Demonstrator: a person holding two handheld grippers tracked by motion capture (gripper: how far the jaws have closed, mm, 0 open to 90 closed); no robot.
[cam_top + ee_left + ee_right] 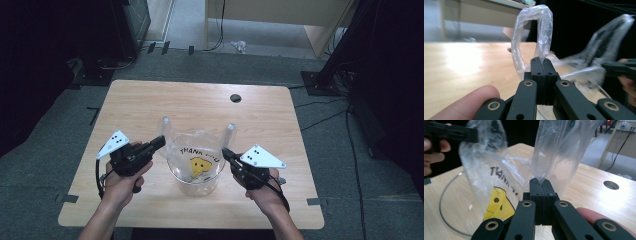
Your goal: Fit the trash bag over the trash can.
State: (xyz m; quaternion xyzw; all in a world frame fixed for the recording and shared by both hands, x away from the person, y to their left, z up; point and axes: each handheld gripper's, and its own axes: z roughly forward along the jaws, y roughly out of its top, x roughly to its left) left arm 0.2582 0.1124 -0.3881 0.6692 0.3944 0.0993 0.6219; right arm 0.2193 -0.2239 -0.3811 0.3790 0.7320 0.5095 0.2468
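A: What have the fingers of the left gripper (pixel 541 62) got?

B: They are pressed together on the thin film at the foot of one handle loop (pixel 531 32) of the clear plastic carrier bag with the yellow smiley face (pixel 197 155). The loop stands upright just above them

A: And the right gripper (pixel 540 183)?

B: The same. Its black fingers are clamped on the other handle (pixel 559 147) of the bag, and the film rises straight from where they meet

A: Where is the bag?

B: It sits inside a round clear glass bowl (pixel 196 186), with its mouth held wide between the two grippers. Dark lettering and the yellow face show on the bag's wall that faces the right gripper

A: And the bowl?

B: On the pale wooden worktop (pixel 150 105), about midway between the left and right edges and nearer the front edge than the far one. The left gripper (pixel 159 142) lies to the bowl's left and the right gripper (pixel 226 152) to its right, each held in a hand that comes in over the front edge. A small dark round hole (pixel 235 98) lies near the far edge, towards the right corner
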